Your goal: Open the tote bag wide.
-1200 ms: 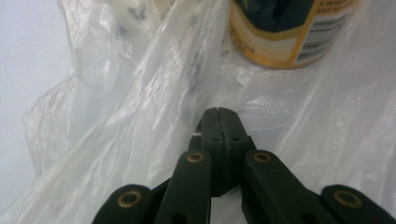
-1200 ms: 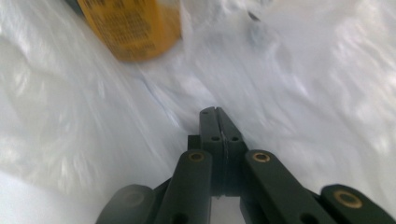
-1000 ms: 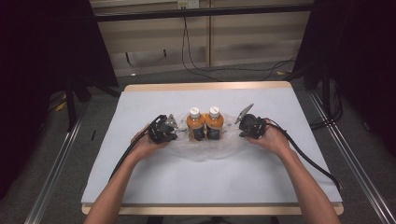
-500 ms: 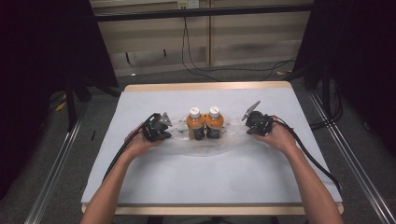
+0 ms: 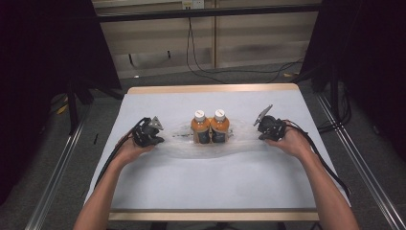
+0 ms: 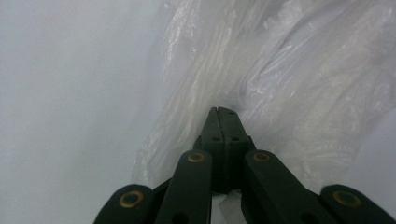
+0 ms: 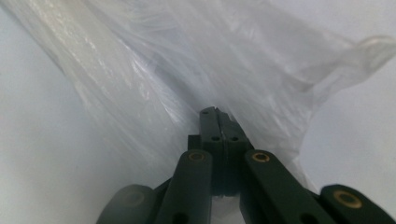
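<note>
Two bottles of orange drink with white caps (image 5: 200, 128) (image 5: 220, 127) stand side by side at the table's middle, inside a clear plastic bag (image 5: 210, 149) that lies spread out to both sides. My left gripper (image 5: 161, 139) is shut on the bag's left end; in the left gripper view its jaws (image 6: 219, 112) meet on bunched film (image 6: 280, 79). My right gripper (image 5: 259, 133) is shut on the bag's right end, and the right gripper view shows its closed jaws (image 7: 214, 112) pinching the film (image 7: 187, 60).
The white table top (image 5: 210, 187) has a wooden front edge (image 5: 210, 215) and back edge. Black cables trail from both grippers along the forearms. Metal rails run along the floor at either side, and cables lie on the floor behind the table.
Both hands have moved outward, away from the bottles, the left one to the left and the right one to the right, drawing the bag out wider. The bottles stay put.
</note>
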Available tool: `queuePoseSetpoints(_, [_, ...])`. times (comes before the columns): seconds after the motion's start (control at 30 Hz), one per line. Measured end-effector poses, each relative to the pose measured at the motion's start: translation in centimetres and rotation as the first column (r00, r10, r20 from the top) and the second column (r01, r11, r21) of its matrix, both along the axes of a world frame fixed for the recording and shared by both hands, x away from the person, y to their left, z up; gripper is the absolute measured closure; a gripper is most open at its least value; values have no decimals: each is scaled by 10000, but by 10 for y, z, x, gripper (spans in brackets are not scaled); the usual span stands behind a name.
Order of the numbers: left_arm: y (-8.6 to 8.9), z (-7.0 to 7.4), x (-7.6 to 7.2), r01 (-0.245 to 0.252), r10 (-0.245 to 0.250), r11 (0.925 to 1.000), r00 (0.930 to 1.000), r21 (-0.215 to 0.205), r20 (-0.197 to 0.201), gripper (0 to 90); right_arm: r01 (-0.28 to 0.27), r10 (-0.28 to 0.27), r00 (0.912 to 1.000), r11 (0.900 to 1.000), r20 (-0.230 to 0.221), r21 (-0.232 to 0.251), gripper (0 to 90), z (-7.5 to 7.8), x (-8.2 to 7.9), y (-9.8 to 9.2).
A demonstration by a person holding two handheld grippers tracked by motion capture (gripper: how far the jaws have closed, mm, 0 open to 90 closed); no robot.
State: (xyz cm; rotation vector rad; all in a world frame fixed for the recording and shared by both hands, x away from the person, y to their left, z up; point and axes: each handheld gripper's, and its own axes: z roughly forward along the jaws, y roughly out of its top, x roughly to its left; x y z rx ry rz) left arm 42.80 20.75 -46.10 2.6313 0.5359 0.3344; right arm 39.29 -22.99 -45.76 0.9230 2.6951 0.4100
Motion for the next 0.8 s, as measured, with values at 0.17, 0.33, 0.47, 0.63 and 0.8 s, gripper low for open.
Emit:
queuePoseSetpoints(0.17, [2,1,-1,95,-95,9999,10000,133,0,900,-303,303,9995,9995,19,-71,900,0,-4,-2])
queuePoseSetpoints(0.33, [1,2,-4,149,-152,9990,9999,411,54,900,-502,501,9987,9986,-45,-139,900,1,-12,-5])
queuePoseSetpoints(0.47, [1,3,-5,323,-339,9961,9993,816,184,900,-533,535,9985,9985,146,-105,900,0,-16,-7])
queuePoseSetpoints(0.63, [5,2,-8,187,-203,9978,9995,628,238,900,-435,432,9990,9988,135,220,900,0,-18,-12])
queuePoseSetpoints(0.8, [12,1,-9,61,-64,9996,9999,290,110,900,-452,446,9986,9988,287,188,900,-1,-20,-11])
